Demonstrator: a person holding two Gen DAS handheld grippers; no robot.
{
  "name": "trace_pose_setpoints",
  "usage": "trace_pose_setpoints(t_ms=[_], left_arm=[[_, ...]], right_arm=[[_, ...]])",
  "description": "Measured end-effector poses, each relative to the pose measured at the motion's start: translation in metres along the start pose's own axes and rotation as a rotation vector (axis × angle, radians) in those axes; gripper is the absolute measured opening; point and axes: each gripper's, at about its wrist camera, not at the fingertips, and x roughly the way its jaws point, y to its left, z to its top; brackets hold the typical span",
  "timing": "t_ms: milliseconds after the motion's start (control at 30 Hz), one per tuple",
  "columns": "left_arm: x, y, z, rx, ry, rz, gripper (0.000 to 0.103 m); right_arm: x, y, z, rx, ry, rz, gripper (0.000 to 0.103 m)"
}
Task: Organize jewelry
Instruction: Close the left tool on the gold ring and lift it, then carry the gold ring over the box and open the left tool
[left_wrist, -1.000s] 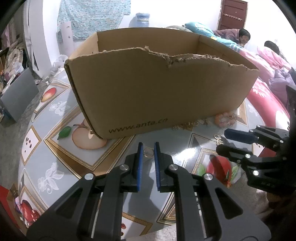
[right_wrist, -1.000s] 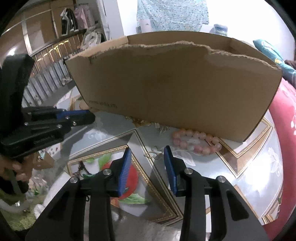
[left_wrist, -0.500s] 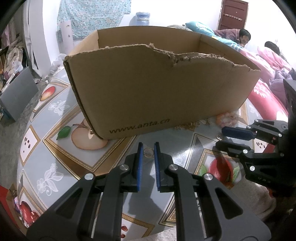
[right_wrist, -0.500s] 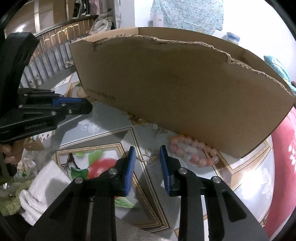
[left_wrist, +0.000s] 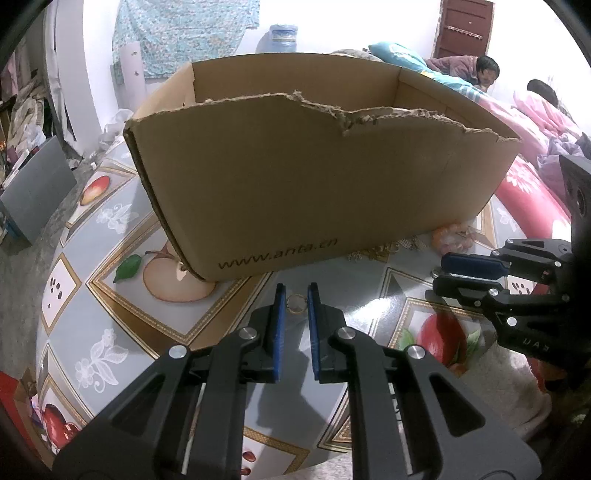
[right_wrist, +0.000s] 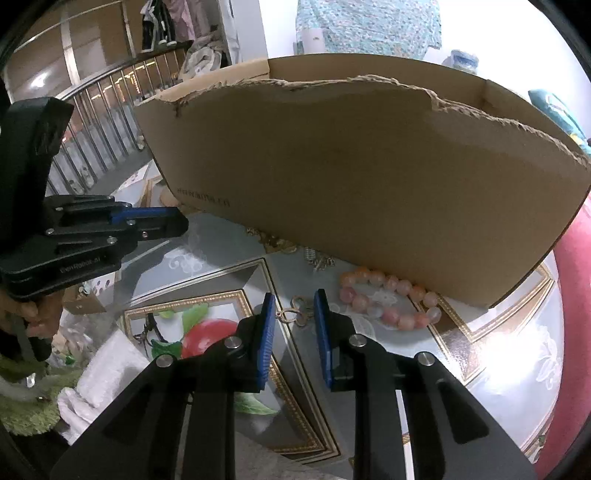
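A torn-rimmed cardboard box (left_wrist: 325, 184) is seen standing on a fruit-patterned table (left_wrist: 110, 295). The left tool (left_wrist: 295, 299) is held low in front of the box, its blue pads drawn nearly together around a small gold ring (left_wrist: 296, 305); the ring seems pinched, though contact cannot be confirmed. The right tool (right_wrist: 294, 314) has just been closing around a gold clover-shaped trinket (right_wrist: 297, 312) lying on the table, and its pads are not yet seen pressing on it. A pink bead bracelet (right_wrist: 384, 301) and tangled gold chains (right_wrist: 280, 242) are left against the box's front wall. The inside of the box is hidden, so little sorting can be judged done; most pieces remain outside.
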Motion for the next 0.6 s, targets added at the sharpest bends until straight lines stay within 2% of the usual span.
trace_pose_setpoints(t_ms=[400,600], left_arm=[[-0.016,-0.006,0.001,0.023,-0.042,-0.013,0.011],[-0.044,-0.013,0.005,0.033,-0.121,-0.064,0.011]], right_arm=[[-0.018,0.006,0.000,-0.006,-0.061,0.010,0.021],[-0.044,0.009,0.002,-0.012,-0.131,0.009,0.021]])
